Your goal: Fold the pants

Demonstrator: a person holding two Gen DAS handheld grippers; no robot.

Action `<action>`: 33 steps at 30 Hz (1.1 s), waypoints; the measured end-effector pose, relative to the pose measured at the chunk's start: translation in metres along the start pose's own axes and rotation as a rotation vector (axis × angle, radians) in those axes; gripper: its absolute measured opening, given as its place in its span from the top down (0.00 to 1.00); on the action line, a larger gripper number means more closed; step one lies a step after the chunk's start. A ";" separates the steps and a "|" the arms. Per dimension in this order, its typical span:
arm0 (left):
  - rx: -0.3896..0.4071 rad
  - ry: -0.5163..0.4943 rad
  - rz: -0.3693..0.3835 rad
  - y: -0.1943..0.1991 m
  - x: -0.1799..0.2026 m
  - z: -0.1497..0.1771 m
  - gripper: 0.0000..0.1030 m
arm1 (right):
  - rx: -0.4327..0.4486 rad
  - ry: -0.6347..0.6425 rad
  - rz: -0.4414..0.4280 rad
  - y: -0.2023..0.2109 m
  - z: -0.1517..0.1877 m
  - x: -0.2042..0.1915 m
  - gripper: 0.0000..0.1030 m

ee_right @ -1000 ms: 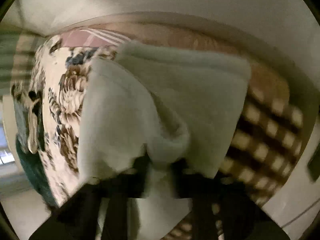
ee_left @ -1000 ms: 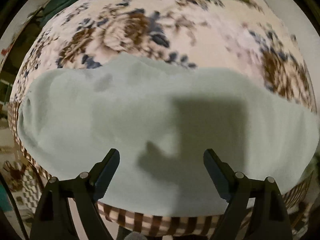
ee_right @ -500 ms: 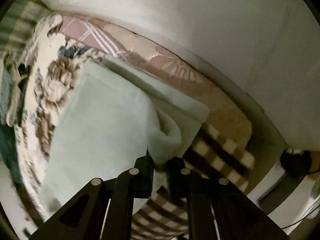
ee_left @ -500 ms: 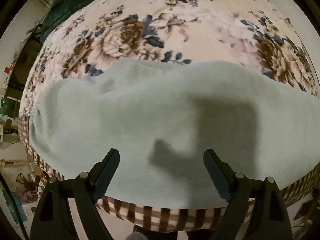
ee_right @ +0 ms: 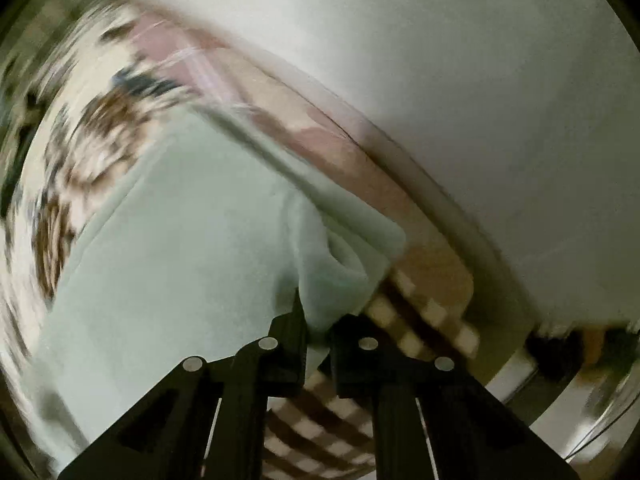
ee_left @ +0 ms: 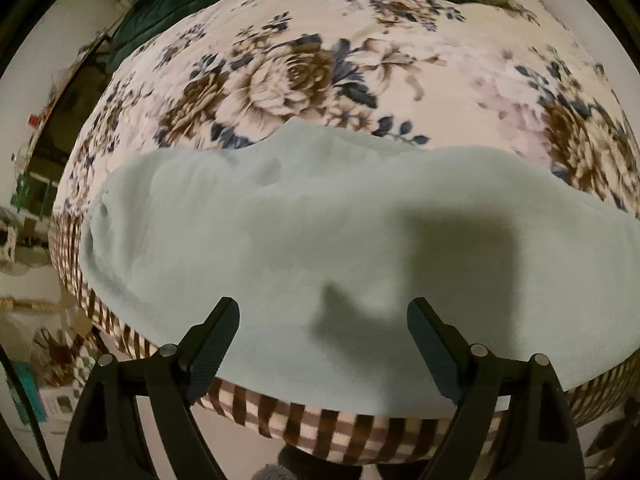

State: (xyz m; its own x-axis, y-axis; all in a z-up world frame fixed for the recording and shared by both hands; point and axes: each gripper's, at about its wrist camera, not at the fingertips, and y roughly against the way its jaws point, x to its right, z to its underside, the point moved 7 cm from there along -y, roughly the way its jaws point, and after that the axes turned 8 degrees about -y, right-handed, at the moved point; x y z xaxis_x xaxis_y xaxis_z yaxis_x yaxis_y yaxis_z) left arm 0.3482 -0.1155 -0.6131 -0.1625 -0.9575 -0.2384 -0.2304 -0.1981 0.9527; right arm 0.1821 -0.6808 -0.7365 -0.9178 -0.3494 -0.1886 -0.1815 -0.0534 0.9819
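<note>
Lying flat near the front edge of the bed is a pair of soft, pale mint-green fleece pants (ee_left: 320, 248), spread wide over a cream blanket with big brown and blue flowers (ee_left: 296, 76). A brown-and-cream checked cloth (ee_left: 304, 424) hangs down the front edge of the bed, just under the pants. The left gripper (ee_left: 323, 340), black with two fingers, hangs above the pants with its jaws spread wide and nothing between them; its shadow falls on the cloth. The right gripper (ee_right: 318, 334), also black, has its jaws pressed together, pinching a bunched corner of the pants (ee_right: 192, 240) by the bed's corner, where the checked cloth (ee_right: 416, 320) shows. That view is blurry. A dark green blanket (ee_left: 172, 4) sits at the far edge of the bed.
</note>
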 end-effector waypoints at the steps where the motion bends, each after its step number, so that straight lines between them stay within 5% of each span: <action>1: 0.002 0.011 0.008 0.002 -0.003 0.002 0.17 | -0.024 -0.025 -0.024 0.001 0.002 0.000 0.83; 2: 0.003 0.021 0.017 0.004 -0.007 0.003 0.17 | -0.039 -0.032 -0.029 0.005 0.005 -0.001 0.78; 4: 0.010 0.039 0.047 0.010 -0.018 0.006 0.17 | -0.042 -0.050 -0.065 0.022 0.018 -0.006 0.43; 5: 0.013 0.044 0.057 0.013 -0.026 0.007 0.17 | -0.026 -0.069 -0.092 0.033 0.026 -0.007 0.38; 9: 0.006 0.078 0.095 0.012 -0.066 0.010 0.17 | -0.051 -0.154 -0.185 0.061 0.087 -0.024 0.37; 15: 0.024 0.152 0.147 -0.006 -0.150 0.007 0.17 | -0.221 -0.143 -0.236 0.025 0.207 -0.095 0.37; 17: 0.025 0.132 0.140 -0.017 -0.175 0.003 0.17 | -0.220 -0.146 -0.216 0.005 0.237 -0.116 0.41; 19: 0.039 0.117 0.136 -0.025 -0.197 -0.001 0.17 | -0.147 -0.120 -0.143 -0.005 0.257 -0.134 0.81; 21: 0.047 0.092 0.139 -0.036 -0.217 -0.006 0.17 | -0.015 -0.044 -0.034 -0.002 0.263 -0.148 0.89; 27: 0.044 0.120 0.181 -0.067 -0.273 -0.019 0.17 | 0.224 0.129 0.213 0.025 0.287 -0.174 0.92; 33: 0.014 0.182 0.259 -0.080 -0.308 -0.018 0.17 | 0.030 0.037 0.206 0.004 0.285 -0.164 0.84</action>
State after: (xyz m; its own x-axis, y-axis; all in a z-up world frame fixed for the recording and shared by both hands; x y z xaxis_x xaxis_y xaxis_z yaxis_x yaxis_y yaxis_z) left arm 0.4338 0.1920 -0.6129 -0.0434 -0.9978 0.0509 -0.2176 0.0591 0.9743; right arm 0.2309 -0.3576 -0.7053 -0.9232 -0.3838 0.0176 -0.0021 0.0509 0.9987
